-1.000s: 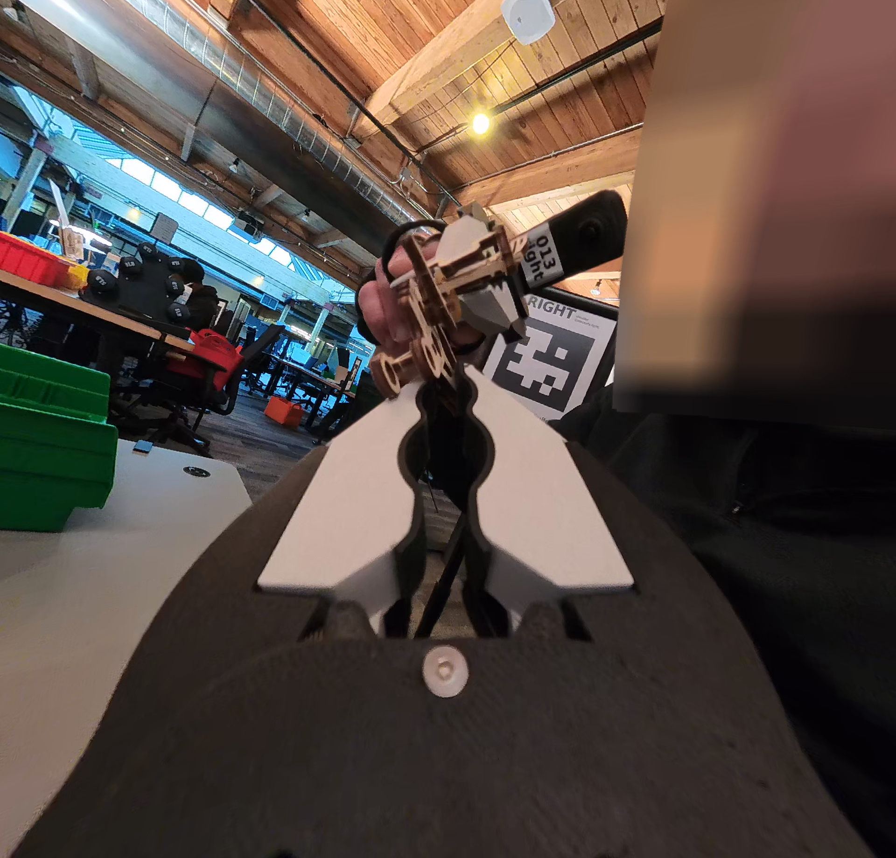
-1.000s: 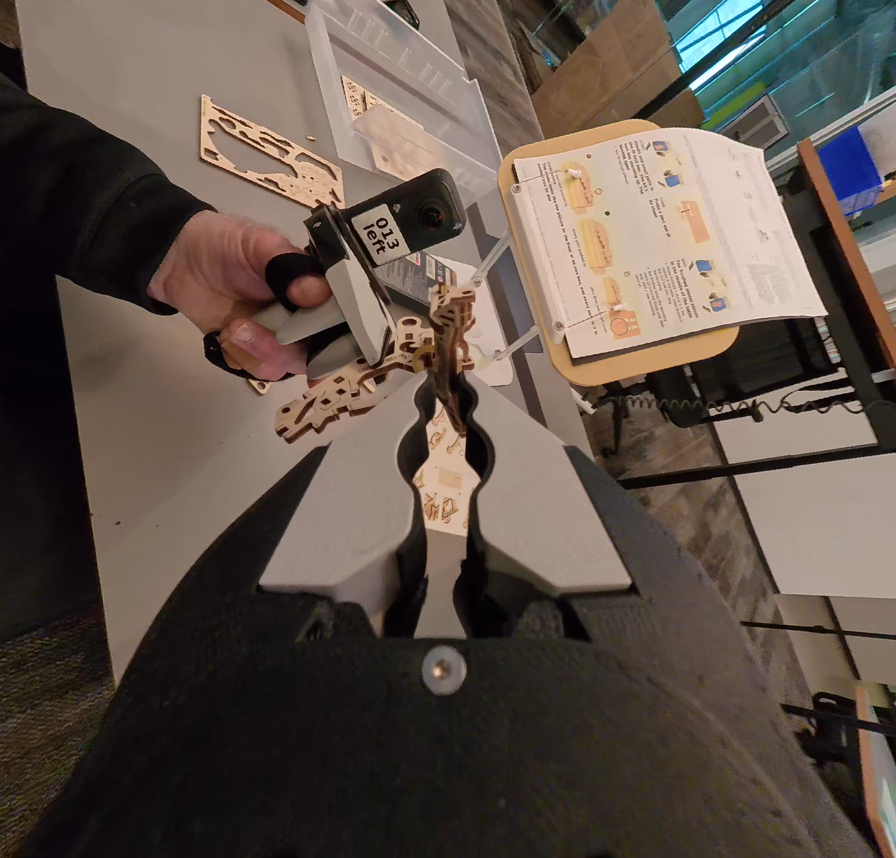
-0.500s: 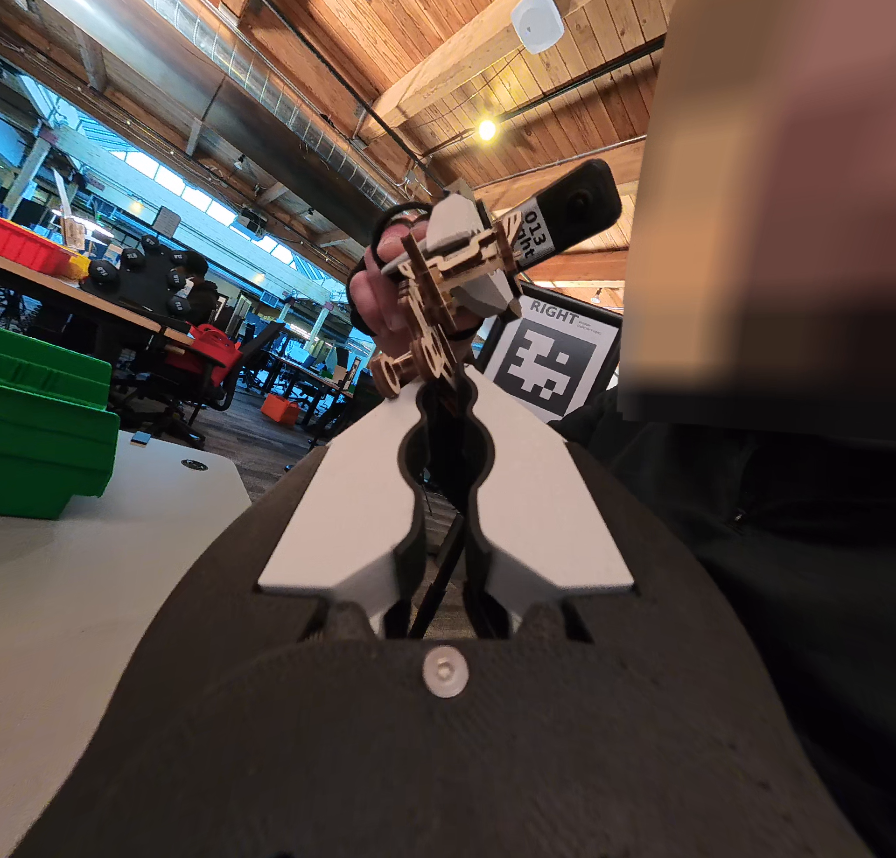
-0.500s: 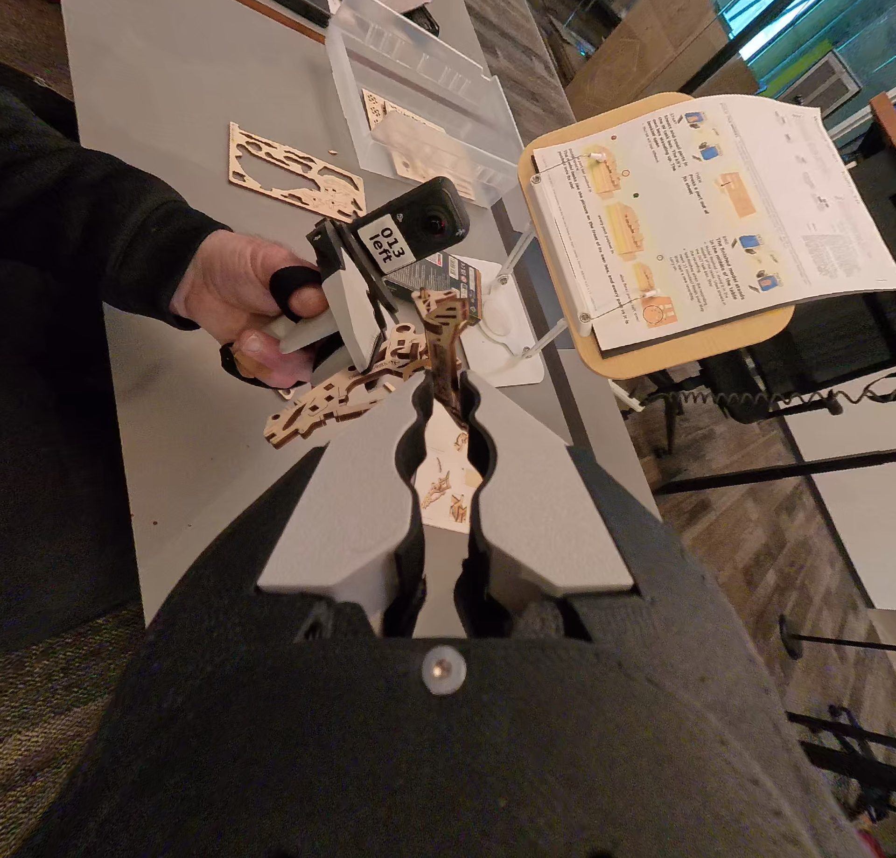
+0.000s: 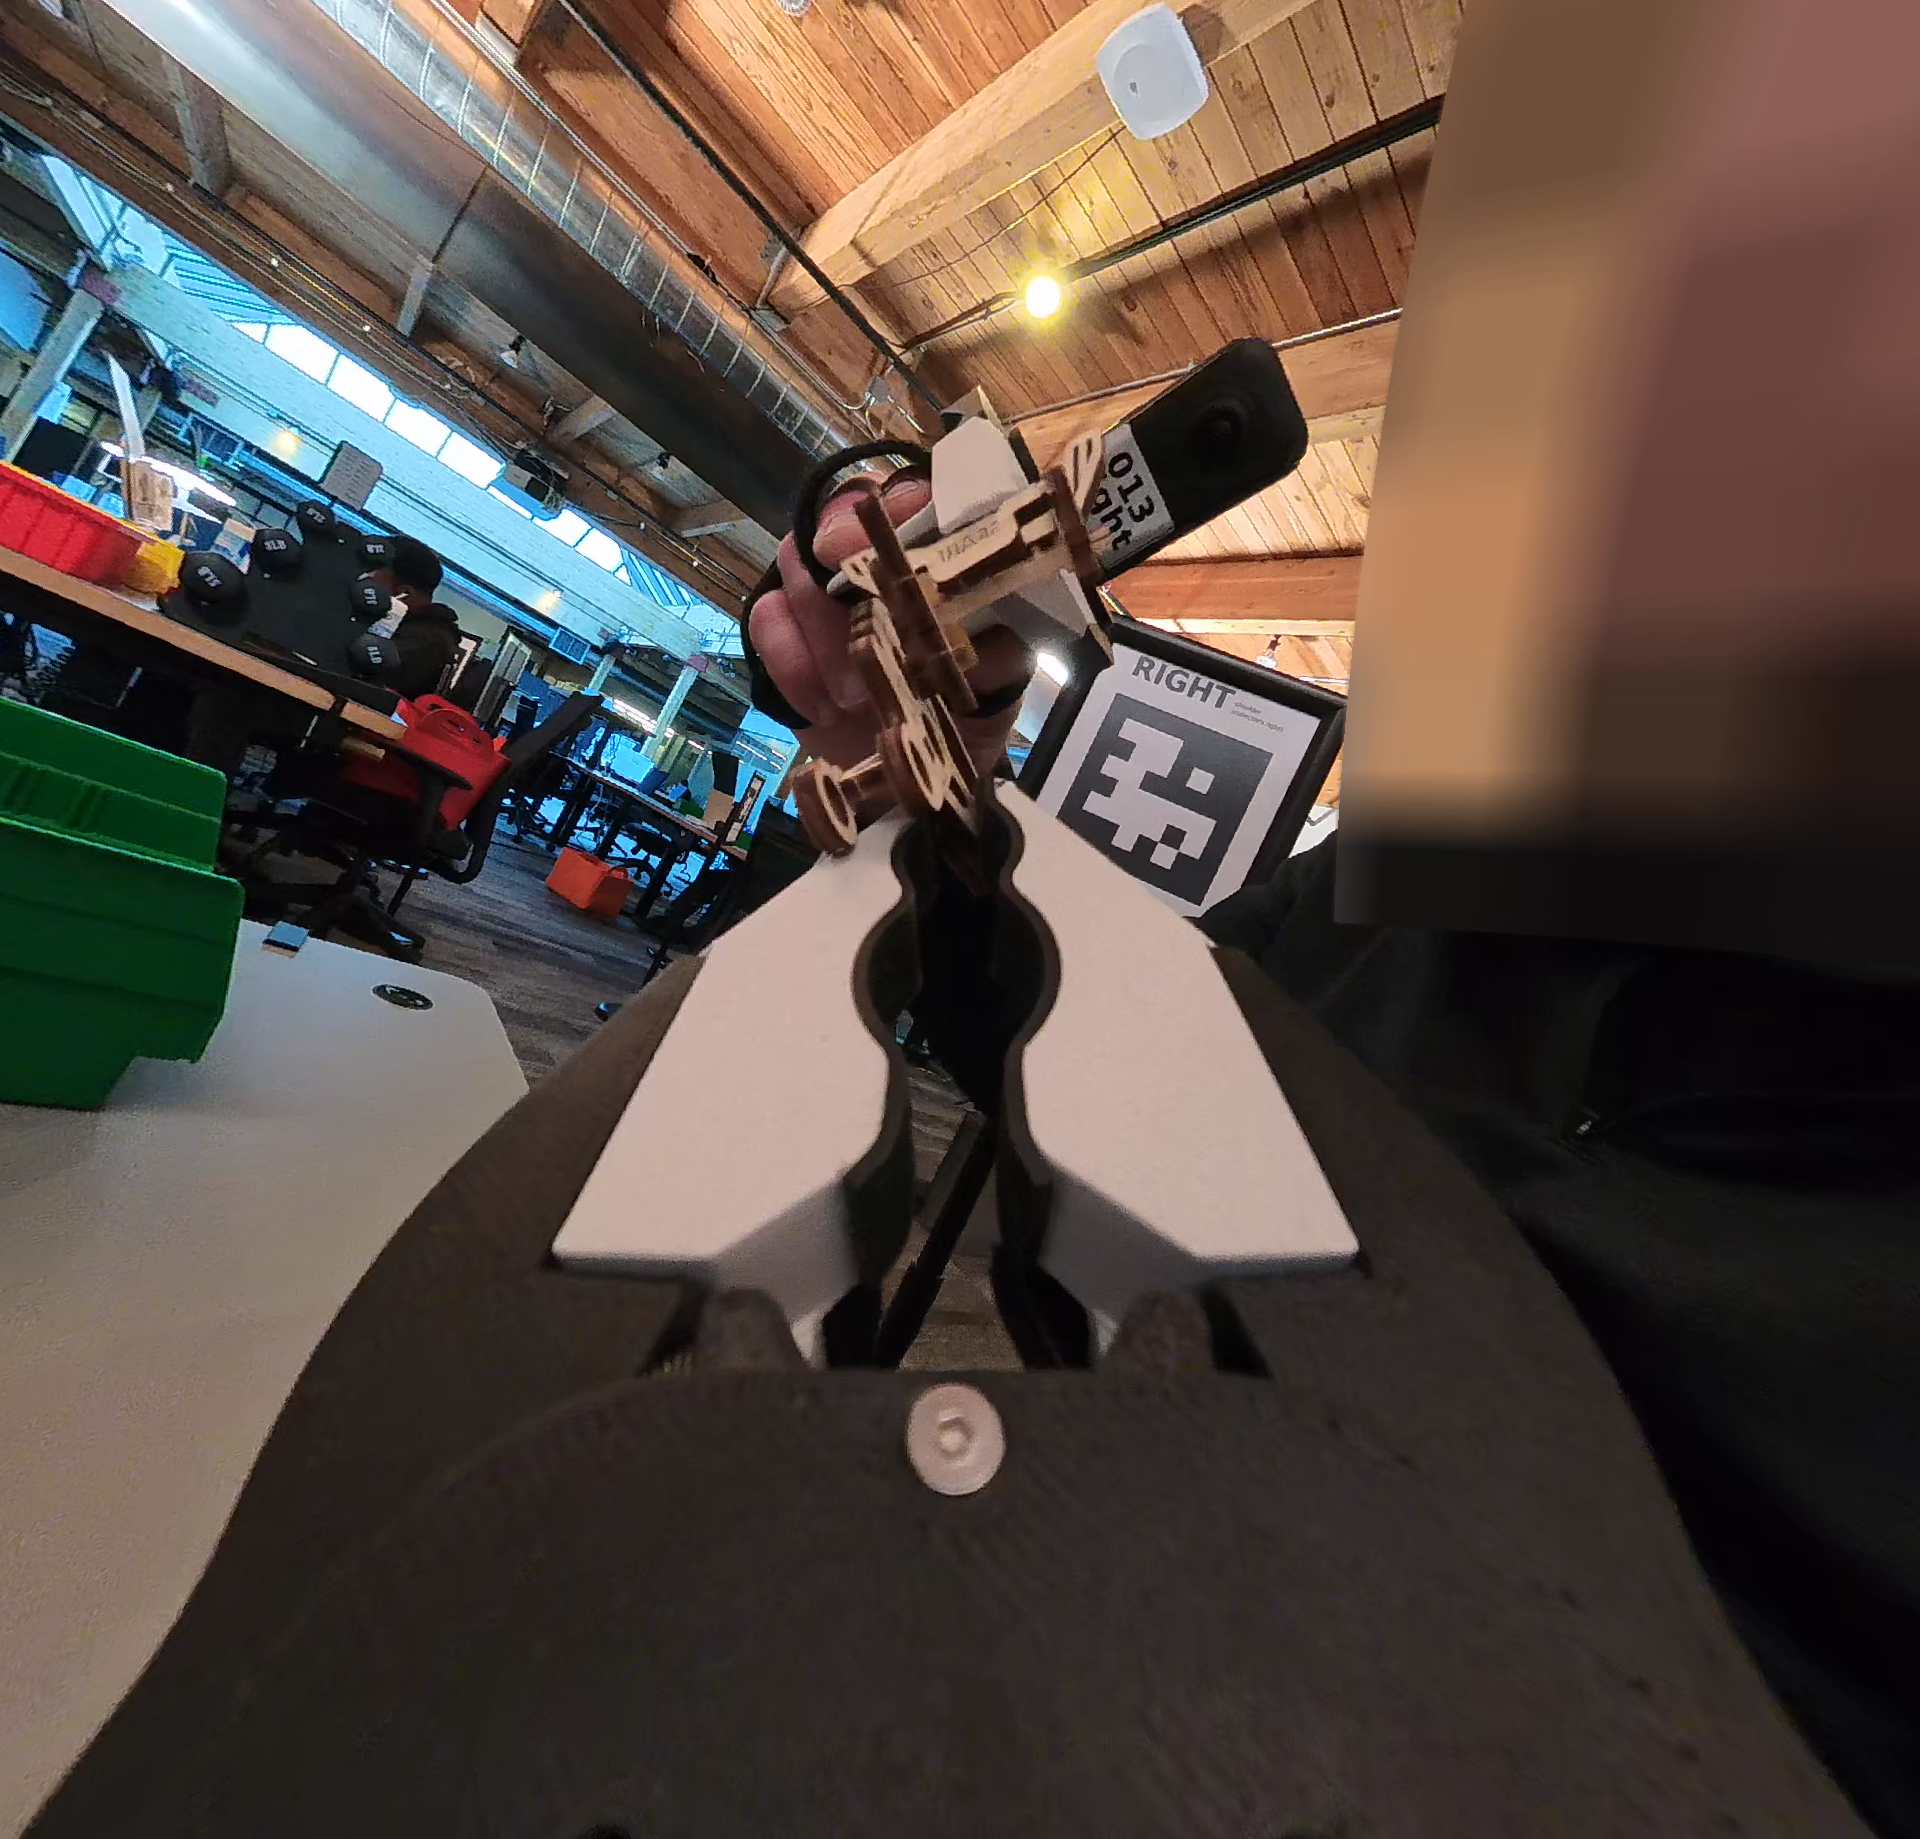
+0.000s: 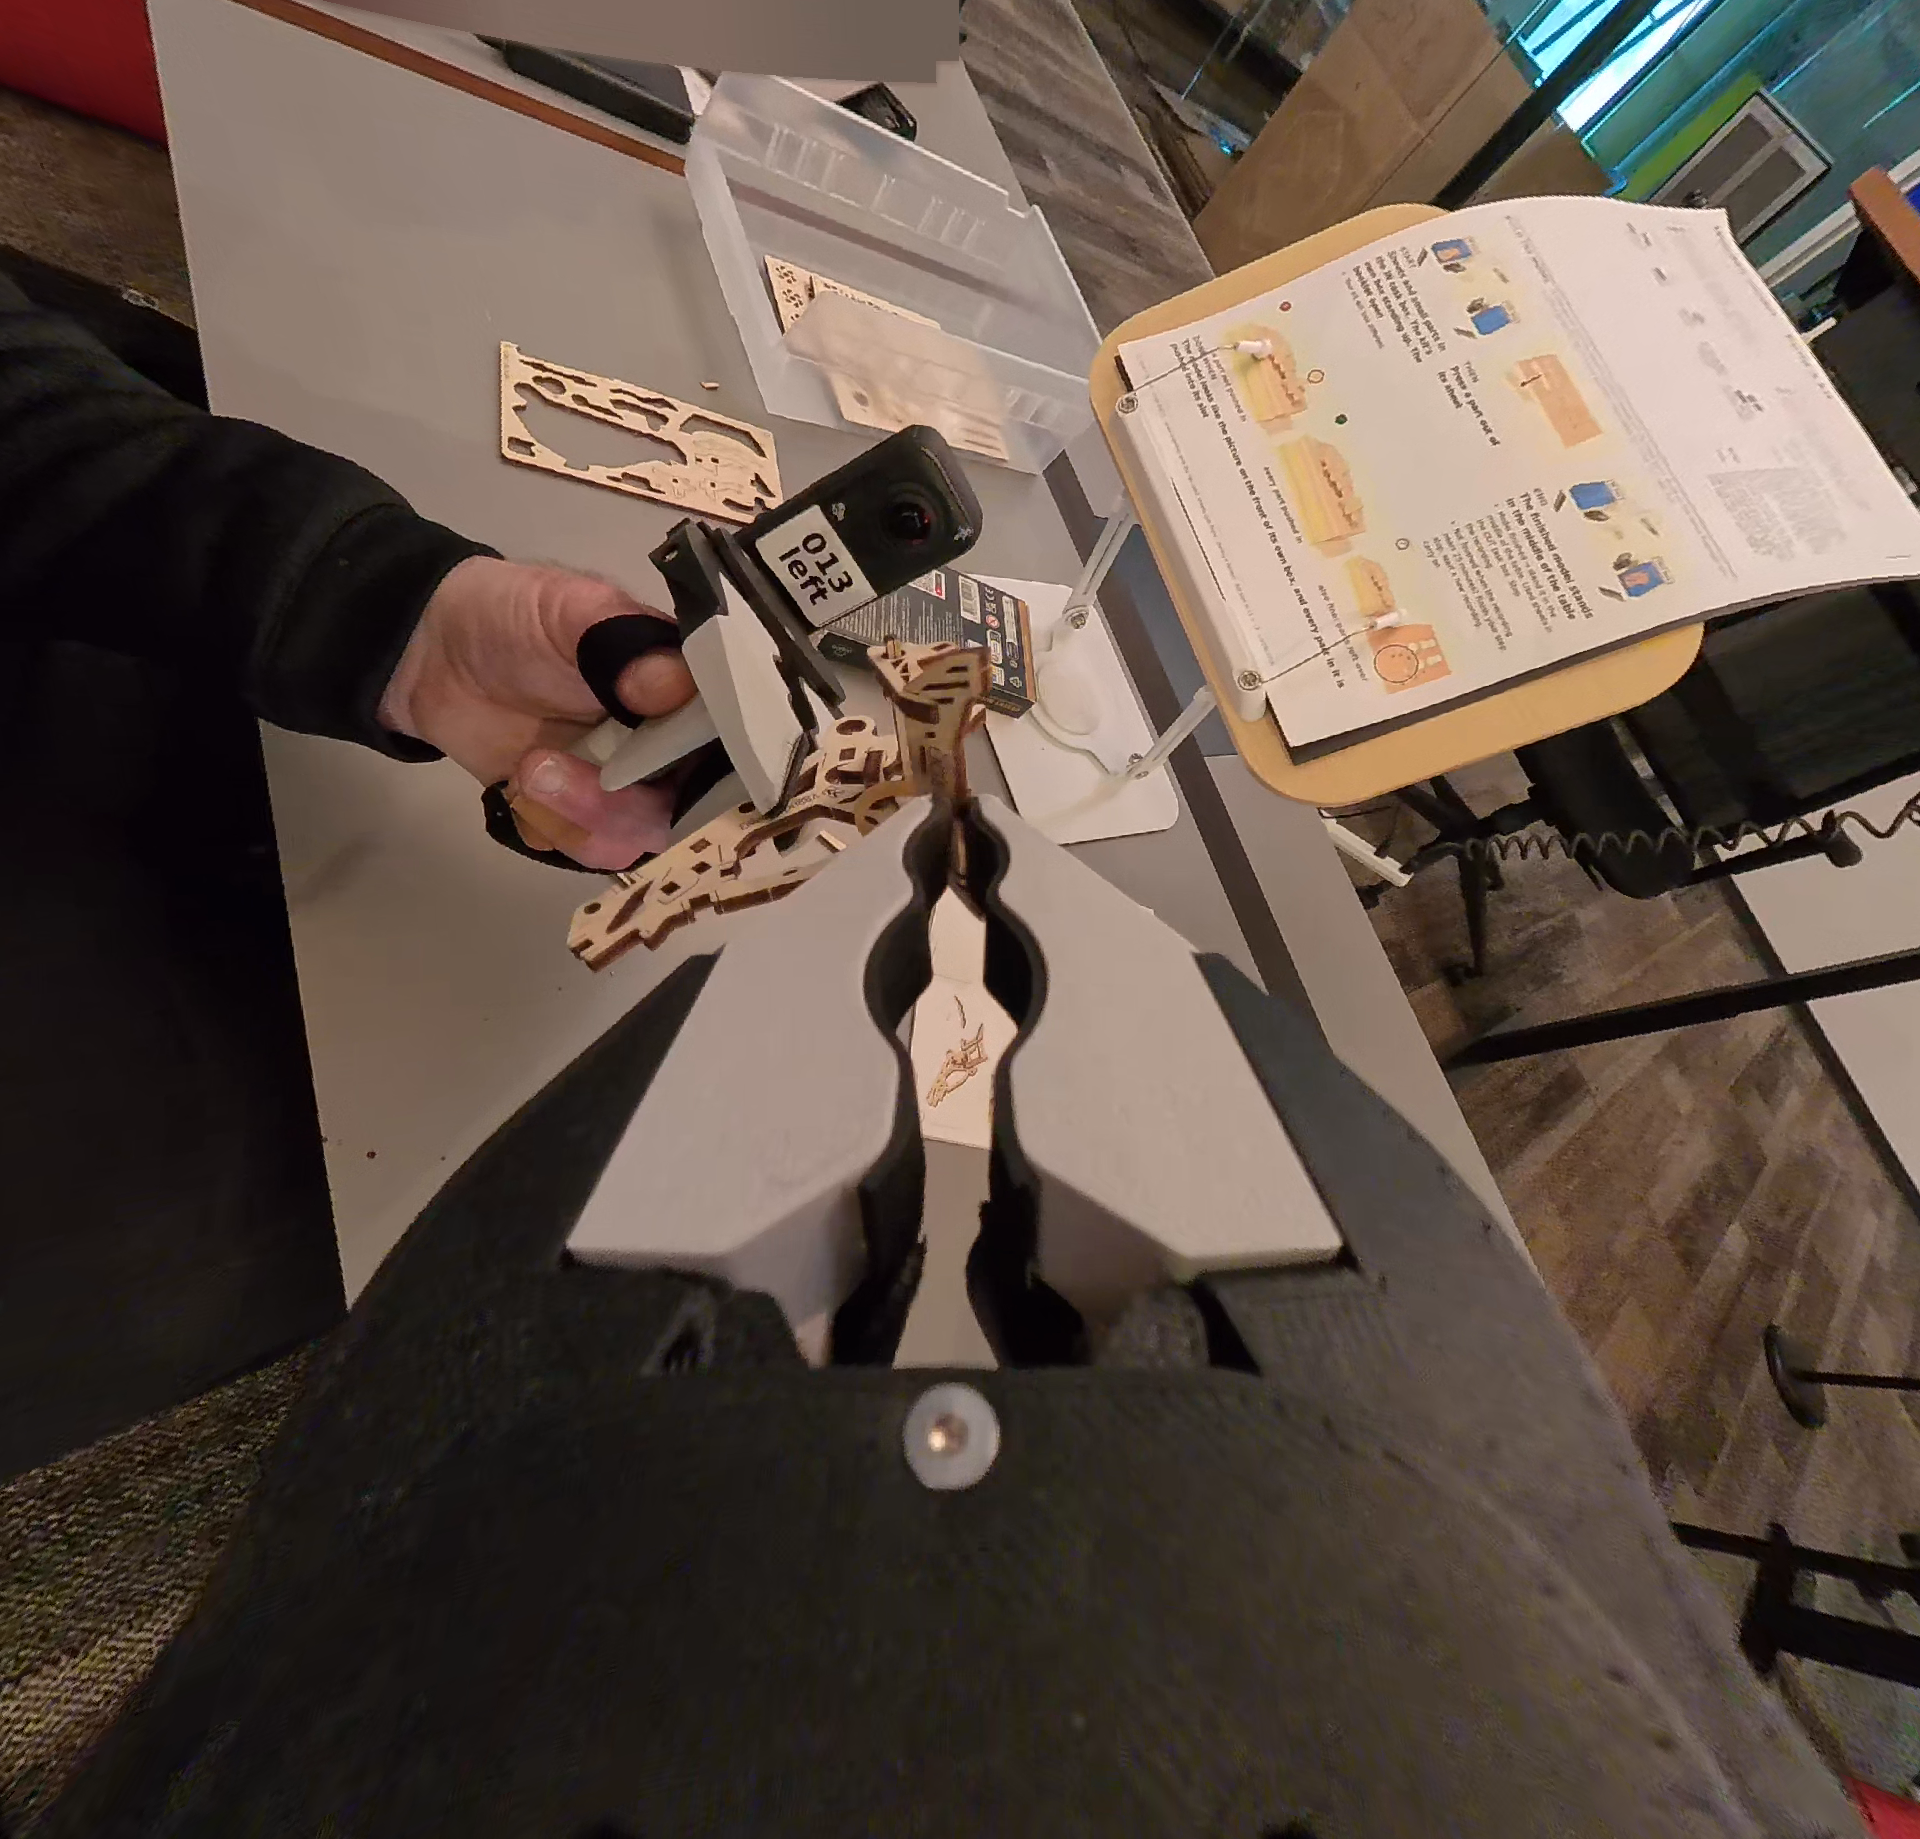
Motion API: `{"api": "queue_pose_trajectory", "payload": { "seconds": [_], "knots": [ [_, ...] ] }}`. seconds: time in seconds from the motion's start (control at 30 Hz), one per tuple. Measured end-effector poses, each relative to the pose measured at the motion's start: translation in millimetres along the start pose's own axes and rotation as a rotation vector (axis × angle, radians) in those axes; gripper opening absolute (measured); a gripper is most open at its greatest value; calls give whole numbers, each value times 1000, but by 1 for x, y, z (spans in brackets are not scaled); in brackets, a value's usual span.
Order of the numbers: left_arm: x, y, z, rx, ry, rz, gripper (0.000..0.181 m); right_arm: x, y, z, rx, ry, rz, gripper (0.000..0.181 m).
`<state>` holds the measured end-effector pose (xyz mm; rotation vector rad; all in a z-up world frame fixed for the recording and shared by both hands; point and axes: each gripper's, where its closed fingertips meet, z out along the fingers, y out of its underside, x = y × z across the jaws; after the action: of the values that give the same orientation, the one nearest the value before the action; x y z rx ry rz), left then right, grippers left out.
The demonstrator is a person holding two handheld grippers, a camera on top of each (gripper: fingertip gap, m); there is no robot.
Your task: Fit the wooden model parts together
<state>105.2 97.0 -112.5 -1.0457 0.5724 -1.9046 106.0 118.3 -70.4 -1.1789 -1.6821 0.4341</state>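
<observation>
A light wooden model is held in the air between both grippers. In the left wrist view my left gripper (image 5: 948, 825) is shut on its lower end, next to a small round peg (image 5: 831, 802). The model (image 5: 925, 626) rises to the right gripper (image 5: 1023, 542), held by a hand. In the right wrist view my right gripper (image 6: 951, 825) is shut on an upright wooden part (image 6: 930, 698). That part meets a long flat pierced part (image 6: 717, 859), gripped by the left gripper (image 6: 774, 761) above the grey table (image 6: 395, 262).
A punched-out wooden sheet (image 6: 634, 439), a clear plastic tray (image 6: 883, 262) and a small dark box (image 6: 966, 636) lie on the table. An instruction sheet (image 6: 1455, 439) rests on a stand at the right. Green bins (image 5: 94, 906) stand at the left. The grippers' ends are close to 5 cm from one another.
Both grippers stay shut on the model. The right gripper has risen and tilted in the left wrist view. The right wrist view has swung, so more of the table shows.
</observation>
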Motion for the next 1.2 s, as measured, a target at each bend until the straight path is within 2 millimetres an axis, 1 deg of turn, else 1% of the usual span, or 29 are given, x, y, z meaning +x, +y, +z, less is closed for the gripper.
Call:
{"api": "queue_pose_trajectory", "payload": {
  "seconds": [0.2, 0.3, 0.4, 0.63, 0.83, 0.87, 0.93, 1.0, 1.03, 1.1, 1.2],
  "knots": [
    [-1, 1, 0, -1, -3, -5, 5, 2, 0, 2, 10, 4, 10, 0],
    [-2, 4, -1, -26, -12, -5, 5, 0, 3, 1, -7, -2, -5, 5],
    [-3, 5, -1, -44, -18, 0, 5, -3, 6, 0, -20, -24, -19, 1],
    [-4, 7, 0, -59, -25, 1, 5, -3, 7, -1, -18, -52, 21, 0],
    [-6, 7, -2, -65, -48, 10, 5, -3, 11, 0, -25, -33, 16, 1],
    [-6, 8, -2, -73, -49, 19, 4, -5, 12, 1, -30, -31, 8, 2],
    [-6, 10, -2, -107, -69, 46, 4, -11, 15, 1, -49, -30, -29, 12],
    [-3, 12, 0, -146, -76, 78, 5, -19, 16, 2, -60, -26, -74, 15],
    [-2, 15, 1, -172, -88, 99, 4, -21, 17, 2, -65, -20, -94, 14],
    [0, 16, 1, -196, -95, 121, 4, -24, 17, 1, -68, 0, -131, 5],
    [3, 15, 2, -203, -94, 138, 4, -31, 15, 0, -78, 12, -177, 3]
  ]
}}
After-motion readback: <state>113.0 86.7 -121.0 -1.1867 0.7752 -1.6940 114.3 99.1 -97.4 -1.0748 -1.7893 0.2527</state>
